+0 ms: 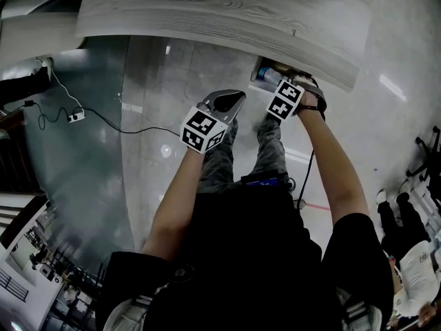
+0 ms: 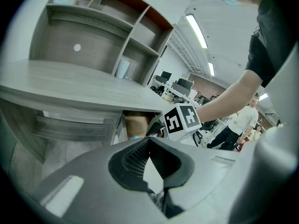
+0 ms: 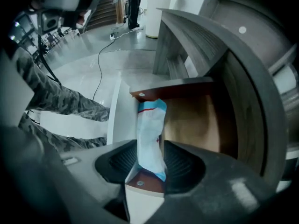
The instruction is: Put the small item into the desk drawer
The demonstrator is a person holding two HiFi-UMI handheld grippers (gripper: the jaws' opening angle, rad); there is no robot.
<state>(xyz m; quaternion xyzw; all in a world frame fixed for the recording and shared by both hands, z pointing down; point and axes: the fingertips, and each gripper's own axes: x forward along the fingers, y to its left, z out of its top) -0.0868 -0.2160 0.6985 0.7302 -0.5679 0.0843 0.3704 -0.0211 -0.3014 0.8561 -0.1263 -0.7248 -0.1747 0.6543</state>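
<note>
The small item is a blue-and-white packet (image 3: 150, 134). It stands on edge inside the open desk drawer (image 3: 191, 120), against the drawer's white front panel (image 3: 119, 111). My right gripper (image 3: 150, 160) is over the drawer, jaws wide, with the packet between its pads; a gap shows on each side of the packet. In the head view the right gripper (image 1: 274, 80) reaches into the drawer (image 1: 262, 71) under the grey desk (image 1: 207, 12). My left gripper (image 1: 231, 101) hangs to the left of it above the floor, its jaws together and nothing in them (image 2: 150, 146).
A power strip (image 1: 76, 116) with a black cable lies on the shiny floor at the left. Shelves (image 2: 117, 27) rise above the desk top. A person (image 1: 413, 254) stands at the right, near an office chair (image 1: 431, 157).
</note>
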